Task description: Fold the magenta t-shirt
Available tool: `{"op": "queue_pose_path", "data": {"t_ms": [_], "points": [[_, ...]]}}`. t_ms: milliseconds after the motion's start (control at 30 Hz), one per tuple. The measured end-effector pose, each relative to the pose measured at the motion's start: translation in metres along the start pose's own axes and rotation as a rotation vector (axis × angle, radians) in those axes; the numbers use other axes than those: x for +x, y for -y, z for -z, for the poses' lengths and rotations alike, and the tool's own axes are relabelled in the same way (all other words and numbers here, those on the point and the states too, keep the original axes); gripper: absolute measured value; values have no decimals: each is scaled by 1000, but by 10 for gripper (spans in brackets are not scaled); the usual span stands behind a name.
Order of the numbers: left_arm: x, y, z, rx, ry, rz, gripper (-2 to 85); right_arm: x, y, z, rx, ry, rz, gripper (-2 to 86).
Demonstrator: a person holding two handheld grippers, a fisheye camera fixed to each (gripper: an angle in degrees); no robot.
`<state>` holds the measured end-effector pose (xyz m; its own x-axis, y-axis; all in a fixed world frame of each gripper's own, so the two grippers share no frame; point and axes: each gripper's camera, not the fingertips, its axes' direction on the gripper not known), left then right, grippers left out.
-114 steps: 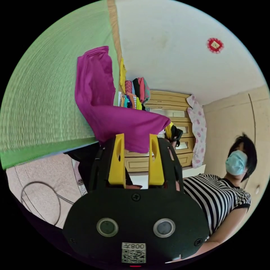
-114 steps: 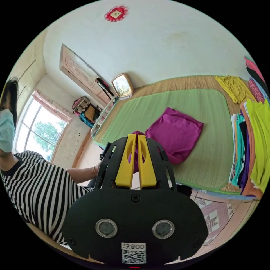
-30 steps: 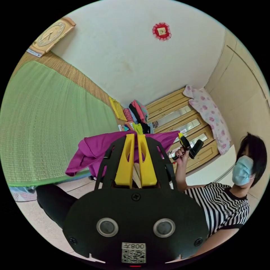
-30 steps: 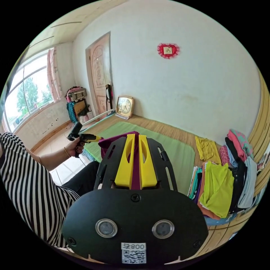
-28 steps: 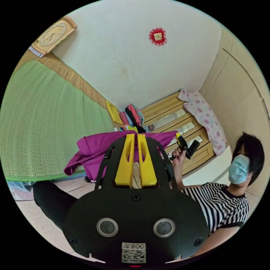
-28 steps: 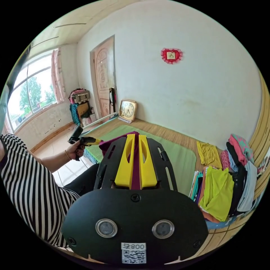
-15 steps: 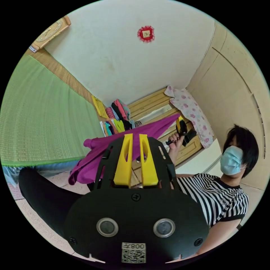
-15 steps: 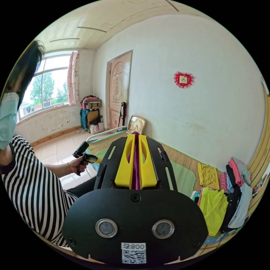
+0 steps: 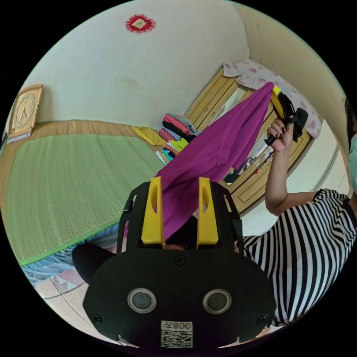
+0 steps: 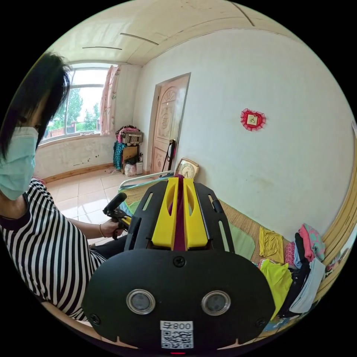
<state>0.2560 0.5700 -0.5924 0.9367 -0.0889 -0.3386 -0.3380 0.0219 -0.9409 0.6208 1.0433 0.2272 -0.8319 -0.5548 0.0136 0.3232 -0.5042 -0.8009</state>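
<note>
Through the left gripper view I see my left gripper (image 9: 180, 186) with its yellow jaws standing wide apart, and the magenta t-shirt (image 9: 215, 148) running loosely up between them without being pinched. From there the cloth stretches in a taut band to the right gripper (image 9: 277, 100), raised high in the person's hand (image 9: 280, 132), where the shirt's far end meets the yellow tip. Beyond it lie the green mat (image 9: 70, 186), a pile of clothes (image 9: 174, 130) against the wall, a wooden dresser (image 9: 230, 148) and a clock (image 9: 24, 109) leaning at the mat's far end.

Over in the right gripper view, my right gripper (image 10: 179, 186) has its jaws pressed together on a thin strip of the shirt (image 10: 179, 219), which fills the slot between them. Low at the left of this view the other hand (image 10: 109, 227) holds the left gripper (image 10: 122, 215). A striped top (image 10: 48, 253) is close at the left; the clothes pile (image 10: 297, 267) sits at the right, and a door (image 10: 165, 122) stands behind.
</note>
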Motion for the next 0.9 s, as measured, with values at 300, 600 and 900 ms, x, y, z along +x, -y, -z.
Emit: {"op": "queue_pose_path", "data": {"t_ms": [300, 600, 900], "points": [[55, 14, -17, -102, 88, -116, 32, 18, 5, 5, 19, 20, -20, 18], [82, 35, 116, 200, 259, -147, 12, 82, -13, 21, 72, -68, -126, 19], [137, 116, 198, 347, 539, -470, 11, 157, -16, 12, 224, -46, -180, 19]]}}
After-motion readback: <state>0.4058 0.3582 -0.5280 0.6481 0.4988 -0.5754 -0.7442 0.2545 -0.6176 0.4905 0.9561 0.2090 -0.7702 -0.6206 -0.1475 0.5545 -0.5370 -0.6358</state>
